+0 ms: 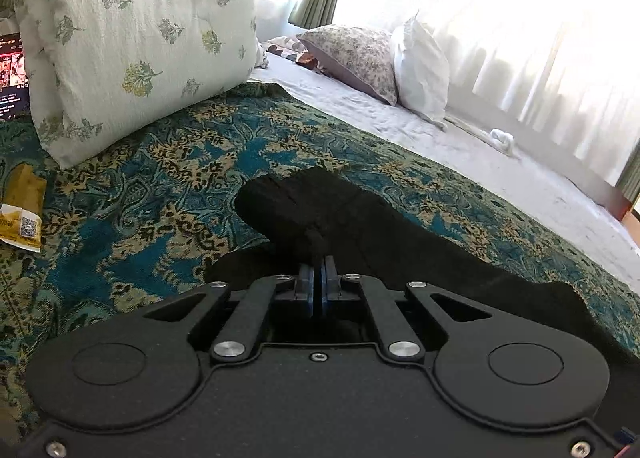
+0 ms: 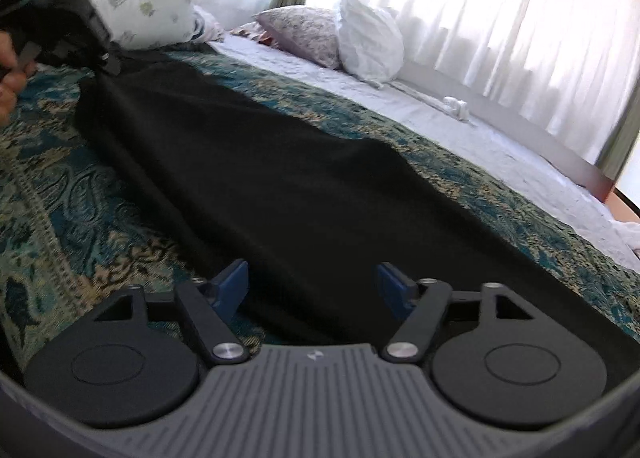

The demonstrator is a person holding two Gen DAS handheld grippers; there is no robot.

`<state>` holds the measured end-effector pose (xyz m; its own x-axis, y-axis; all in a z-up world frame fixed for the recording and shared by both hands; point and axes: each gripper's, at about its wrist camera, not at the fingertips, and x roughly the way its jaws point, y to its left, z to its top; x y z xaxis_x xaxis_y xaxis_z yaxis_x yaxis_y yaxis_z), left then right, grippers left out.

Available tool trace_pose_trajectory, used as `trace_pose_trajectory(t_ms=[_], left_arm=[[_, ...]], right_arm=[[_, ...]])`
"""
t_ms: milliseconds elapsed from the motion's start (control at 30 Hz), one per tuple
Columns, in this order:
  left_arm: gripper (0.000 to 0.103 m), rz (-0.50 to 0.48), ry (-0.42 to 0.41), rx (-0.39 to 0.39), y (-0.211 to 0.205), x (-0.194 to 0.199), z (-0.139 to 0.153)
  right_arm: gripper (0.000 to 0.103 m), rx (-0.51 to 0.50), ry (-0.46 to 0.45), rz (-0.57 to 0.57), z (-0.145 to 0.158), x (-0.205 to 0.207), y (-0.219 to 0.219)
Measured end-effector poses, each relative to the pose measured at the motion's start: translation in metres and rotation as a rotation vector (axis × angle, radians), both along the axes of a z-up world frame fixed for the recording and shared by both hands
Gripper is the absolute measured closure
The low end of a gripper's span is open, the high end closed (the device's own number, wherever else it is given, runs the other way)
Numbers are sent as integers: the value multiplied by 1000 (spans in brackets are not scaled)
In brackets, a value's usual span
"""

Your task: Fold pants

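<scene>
Soft black pants (image 2: 248, 162) lie stretched along a teal paisley woven bedspread (image 1: 132, 226). Left claw (image 1: 323, 258) pinches a bunched fold; right claw (image 2: 310, 286) gapes wide.

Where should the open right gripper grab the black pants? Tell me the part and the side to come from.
Probably the near end of the black pants, lying flat between the right gripper fingers. Come in low from the near side; the left gripper is shut on the far end.
</scene>
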<state>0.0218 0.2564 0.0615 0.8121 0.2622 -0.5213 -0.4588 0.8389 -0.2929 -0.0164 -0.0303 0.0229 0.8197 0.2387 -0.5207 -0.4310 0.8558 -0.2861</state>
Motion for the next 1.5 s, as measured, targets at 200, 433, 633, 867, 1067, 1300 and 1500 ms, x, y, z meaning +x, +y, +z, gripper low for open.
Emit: trace_pose_trajectory(t_ms=[200,433,633,867,1067,1300,1500], left_arm=[[100,-6,-16,8,-2,-3,8],[100,-24,-2,57,-12,-16,8],[99,-14,98,62,-12,-14,-17],[49,-41,71,52,-18,-20,-8],[16,-20,-12,198,-37,-36,19],[45,-197,-41,151,-70,-17,38],[69,-490,-13,106,-127,40,42]], right_arm=[[98,-59,35,-89,-9,6,-1],[98,-21,65,-107,-4,-6,-9],[98,-67,34,-95,-10,-17,-6],[51,-34,32,-85,-2,-20,-19],[27,166,115,-17,22,-23,-51],[27,293,97,-89,25,14,-43],[43,296,177,-96,-6,41,-12]])
